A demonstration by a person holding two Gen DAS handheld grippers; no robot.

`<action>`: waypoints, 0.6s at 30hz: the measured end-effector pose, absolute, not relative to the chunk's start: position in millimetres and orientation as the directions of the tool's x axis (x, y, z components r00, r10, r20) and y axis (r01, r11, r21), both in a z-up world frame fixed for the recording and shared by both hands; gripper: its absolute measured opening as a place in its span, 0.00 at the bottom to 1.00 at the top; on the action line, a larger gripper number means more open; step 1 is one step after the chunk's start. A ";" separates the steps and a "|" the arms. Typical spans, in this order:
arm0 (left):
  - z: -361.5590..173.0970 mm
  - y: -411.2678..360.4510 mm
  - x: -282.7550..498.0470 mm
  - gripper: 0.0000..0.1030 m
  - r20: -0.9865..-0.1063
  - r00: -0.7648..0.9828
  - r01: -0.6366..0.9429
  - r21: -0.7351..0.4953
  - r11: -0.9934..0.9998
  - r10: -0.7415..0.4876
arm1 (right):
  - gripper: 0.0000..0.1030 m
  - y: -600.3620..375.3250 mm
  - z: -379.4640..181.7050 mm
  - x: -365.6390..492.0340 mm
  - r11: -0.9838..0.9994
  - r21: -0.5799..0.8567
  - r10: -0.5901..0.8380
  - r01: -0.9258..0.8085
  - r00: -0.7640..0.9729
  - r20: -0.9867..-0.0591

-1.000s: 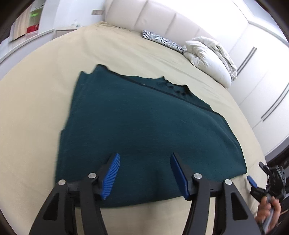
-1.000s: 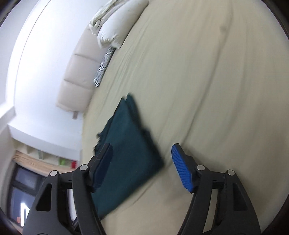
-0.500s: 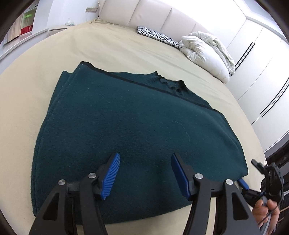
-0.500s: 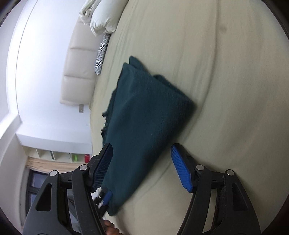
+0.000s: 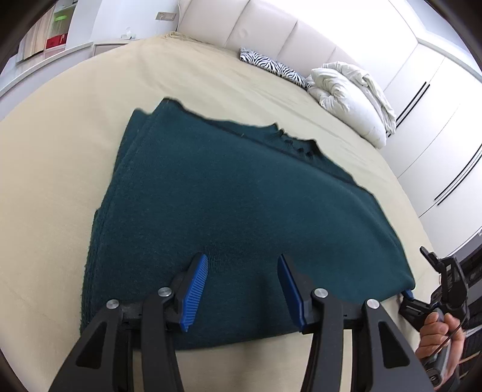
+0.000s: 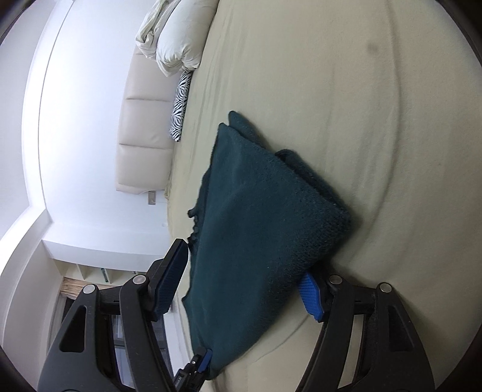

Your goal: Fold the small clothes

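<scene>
A dark teal knitted sweater [image 5: 241,205] lies folded on the beige bed [image 5: 60,169]. My left gripper [image 5: 241,286] is open, with both blue pads over the sweater's near edge. In the right wrist view the sweater [image 6: 259,229] fills the middle, seen from its right end. My right gripper [image 6: 244,277] is open and straddles the sweater's near corner, one finger [image 6: 310,292] under the fabric edge, the other beside it. The right gripper also shows in the left wrist view [image 5: 412,301] at the sweater's right corner, held by a hand.
A white duvet bundle [image 5: 352,96] and a zebra-print pillow [image 5: 271,64] lie by the cream padded headboard [image 5: 259,27]. White wardrobe doors [image 5: 436,120] stand at the right. Shelves [image 5: 45,33] stand at the far left.
My right gripper swung toward the sweater and moved in until its open fingers straddle the right corner. My left gripper stayed open and moved closer over the near edge.
</scene>
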State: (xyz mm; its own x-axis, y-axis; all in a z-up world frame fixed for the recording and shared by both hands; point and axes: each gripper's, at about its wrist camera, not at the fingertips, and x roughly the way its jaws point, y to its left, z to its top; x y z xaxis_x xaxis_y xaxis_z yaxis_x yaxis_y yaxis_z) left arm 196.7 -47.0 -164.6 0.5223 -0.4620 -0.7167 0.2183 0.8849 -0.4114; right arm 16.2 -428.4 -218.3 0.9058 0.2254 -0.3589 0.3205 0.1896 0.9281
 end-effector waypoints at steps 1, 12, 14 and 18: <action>-159.3 -51.3 197.3 0.54 -0.710 0.531 0.226 -0.408 0.884 -0.464 | 0.66 -427.0 -218.7 17.6 0.192 0.930 0.225 0.313 0.909 -0.352; -163.5 -118.6 258.6 0.58 -0.707 0.458 0.277 -0.463 0.842 -0.539 | 0.62 -424.7 -228.1 57.3 0.228 0.913 0.218 0.337 0.897 -0.385; -170.5 -122.0 263.3 0.58 -0.705 0.459 0.266 -0.471 0.841 -0.540 | 0.61 -428.7 -229.7 58.7 0.195 0.923 0.216 0.332 0.903 -0.371; -174.5 -120.1 266.2 0.58 -0.695 0.459 0.262 -0.490 0.832 -0.554 | 0.48 -432.9 -232.1 62.6 0.206 0.914 0.211 0.350 0.896 -0.391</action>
State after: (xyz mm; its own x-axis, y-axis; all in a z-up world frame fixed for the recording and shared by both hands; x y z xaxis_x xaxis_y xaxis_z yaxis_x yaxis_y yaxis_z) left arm 266.2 -120.1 -174.5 0.4588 -0.5537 -0.6949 0.2620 0.8316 -0.4896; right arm 62.6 -432.9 -232.1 0.8961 0.2109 -0.3906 0.3498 0.2063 0.9138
